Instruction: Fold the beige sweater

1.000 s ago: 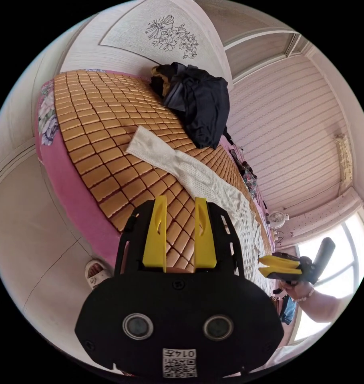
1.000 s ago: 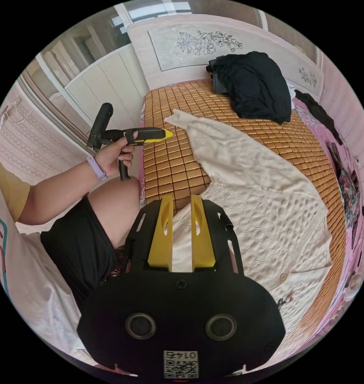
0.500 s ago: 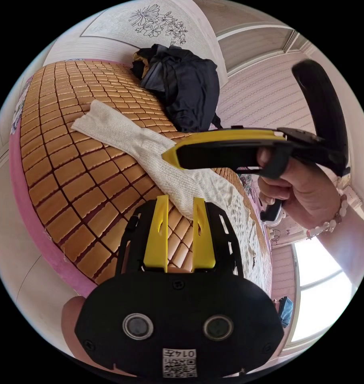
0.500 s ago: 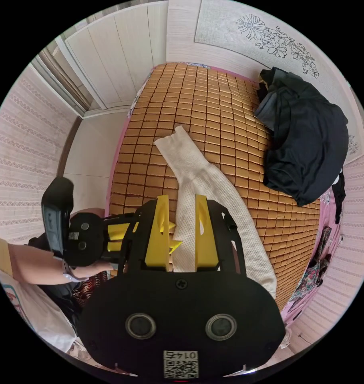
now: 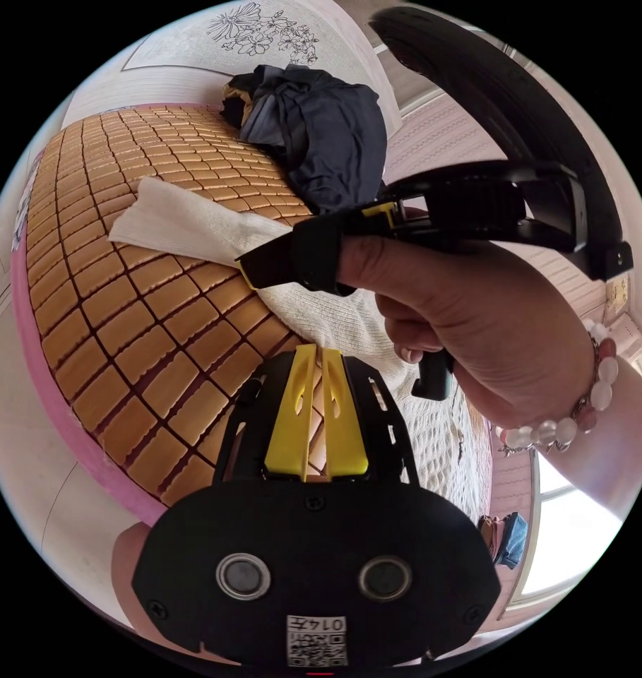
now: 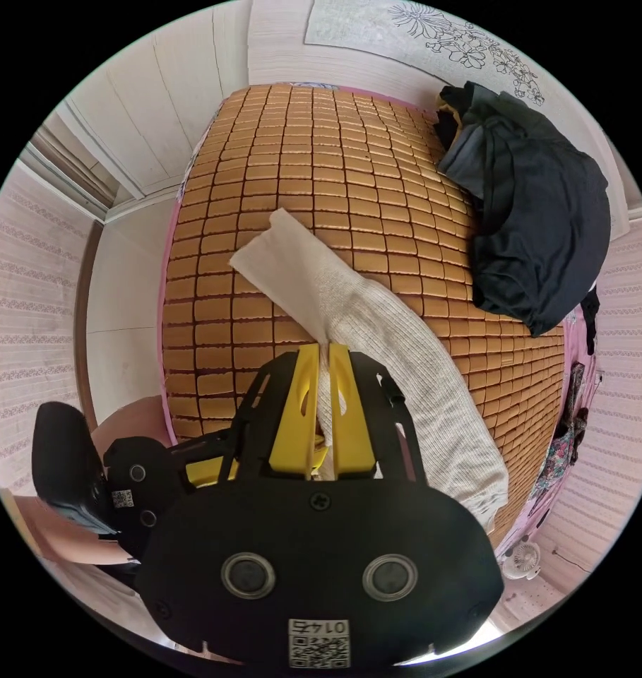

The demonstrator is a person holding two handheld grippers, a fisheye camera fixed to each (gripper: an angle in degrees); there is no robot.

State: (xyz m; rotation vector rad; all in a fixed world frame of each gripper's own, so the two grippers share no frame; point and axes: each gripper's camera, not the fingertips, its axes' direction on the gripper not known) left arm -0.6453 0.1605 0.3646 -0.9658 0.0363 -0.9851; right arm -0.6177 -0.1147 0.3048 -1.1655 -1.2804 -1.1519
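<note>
While both grippers worked at the bed's edge, the beige sweater (image 5: pixel 193 229) lay across the bamboo mat (image 5: pixel 123 296).
In the left gripper view, the left gripper (image 5: pixel 316 409) was nearly closed on nothing, under the right gripper (image 5: pixel 292 253). In the right gripper view, the right gripper (image 6: pixel 321 406) pinched the sweater's sleeve (image 6: pixel 377 339), near a dark clothes pile (image 6: pixel 532 212).

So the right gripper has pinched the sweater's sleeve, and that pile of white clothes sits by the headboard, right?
Not quite: the pile of clothes by the headboard is dark, not white, as the right gripper view shows. The right gripper has indeed pinched the sweater's sleeve.
</note>
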